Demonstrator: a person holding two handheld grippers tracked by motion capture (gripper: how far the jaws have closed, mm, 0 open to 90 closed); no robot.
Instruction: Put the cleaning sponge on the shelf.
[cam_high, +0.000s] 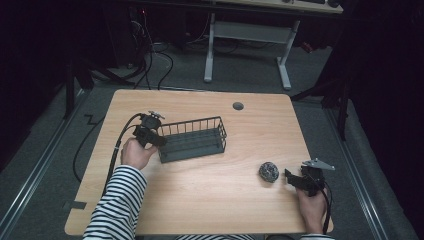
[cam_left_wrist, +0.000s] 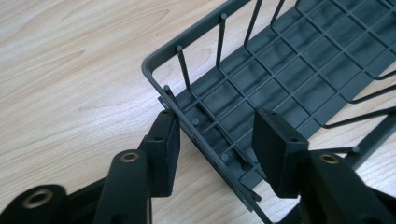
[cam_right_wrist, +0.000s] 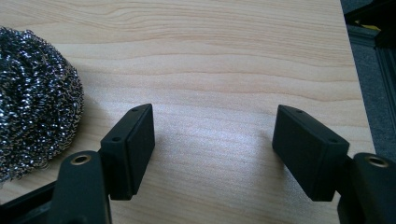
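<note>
The left gripper (cam_left_wrist: 215, 140) is down at the near-left end of the dark wire basket (cam_left_wrist: 289, 70), jaws partly apart and straddling its end rim — one pad outside, one inside, not clamping the wire. The basket sits mid-table (cam_high: 200, 200); right of it lies a steel-wool scourer (cam_right_wrist: 32, 98), and just beside that rests the right gripper (cam_right_wrist: 212, 144), jaws spread wide — gripping nothing.

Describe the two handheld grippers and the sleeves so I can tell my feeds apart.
Both are black with blocky rectangular jaws and brass-coloured screw bushings. The left gripper trails a black cable; the right gripper carries a grey three-cornered plate. The left sleeve is black-and-white striped.
</note>
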